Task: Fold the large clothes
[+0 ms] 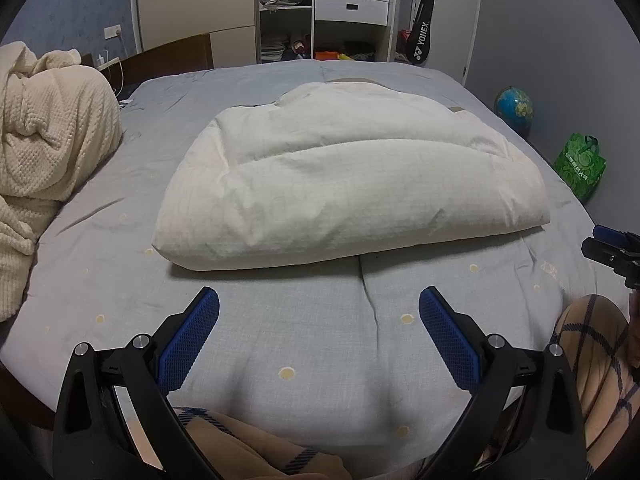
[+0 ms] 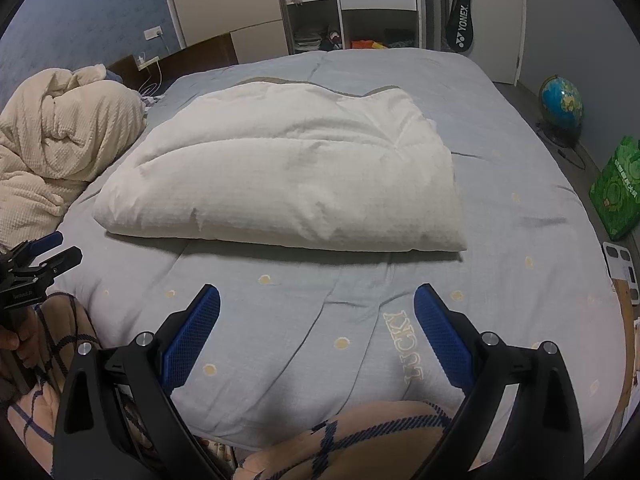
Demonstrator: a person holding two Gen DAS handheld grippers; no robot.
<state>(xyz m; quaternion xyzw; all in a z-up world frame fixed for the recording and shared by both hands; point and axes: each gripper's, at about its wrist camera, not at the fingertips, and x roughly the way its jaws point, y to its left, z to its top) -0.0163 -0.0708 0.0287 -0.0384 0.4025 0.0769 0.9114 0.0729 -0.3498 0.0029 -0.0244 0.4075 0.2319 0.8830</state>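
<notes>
A thick white quilt (image 1: 348, 176) lies folded into a puffy stack in the middle of the grey-blue bed (image 1: 280, 336); it also shows in the right wrist view (image 2: 288, 184). My left gripper (image 1: 319, 298) is open and empty, held above the bedsheet short of the quilt's near edge. My right gripper (image 2: 317, 296) is open and empty too, also short of the near edge. The right gripper shows at the right edge of the left wrist view (image 1: 612, 254), and the left gripper shows at the left edge of the right wrist view (image 2: 44, 260).
A crumpled cream knit blanket (image 1: 48, 152) is heaped at the bed's left side. The person's plaid-clad legs (image 2: 360, 436) are at the near edge. A globe (image 2: 560, 104) and a green bag (image 2: 618, 188) stand on the floor at right. Wardrobe shelves (image 1: 320, 8) are behind the bed.
</notes>
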